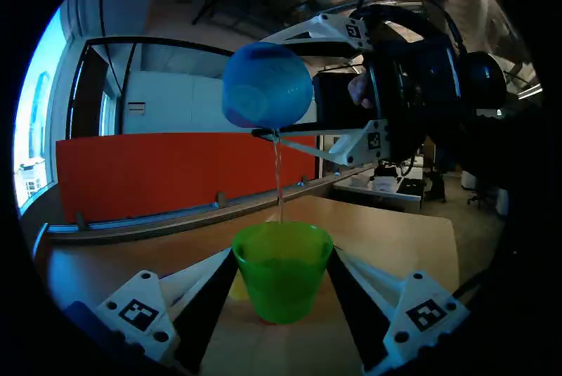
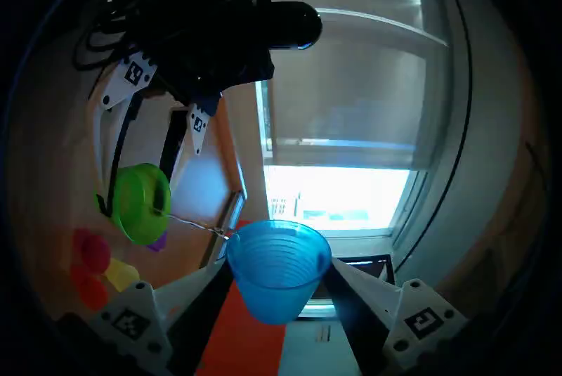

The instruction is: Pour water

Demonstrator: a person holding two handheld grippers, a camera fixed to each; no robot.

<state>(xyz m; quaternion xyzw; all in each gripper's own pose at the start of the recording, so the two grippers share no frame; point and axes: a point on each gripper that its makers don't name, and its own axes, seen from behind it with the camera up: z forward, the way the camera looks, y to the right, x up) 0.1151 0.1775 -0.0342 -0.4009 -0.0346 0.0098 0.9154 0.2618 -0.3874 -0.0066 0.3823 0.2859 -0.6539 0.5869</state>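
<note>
In the left gripper view my left gripper (image 1: pixel 281 284) is shut on a green cup (image 1: pixel 282 277) standing upright over the wooden table (image 1: pixel 393 235). Above it my right gripper (image 1: pixel 309 81) holds a blue cup (image 1: pixel 267 86) tipped on its side, and a thin stream of water (image 1: pixel 278 172) falls from its rim into the green cup. In the right gripper view my right gripper (image 2: pixel 279 284) is shut on the blue cup (image 2: pixel 279 274); water leaves its rim toward the green cup (image 2: pixel 140 202), which sits between the left gripper's fingers (image 2: pixel 116 88).
Red, yellow and purple cups (image 2: pixel 95 267) lie on the table beside the green cup. An orange partition (image 1: pixel 161 172) and a metal rail (image 1: pixel 197 211) run along the table's far edge. A bright window (image 2: pixel 330 197) and office desks (image 1: pixel 393 183) stand beyond.
</note>
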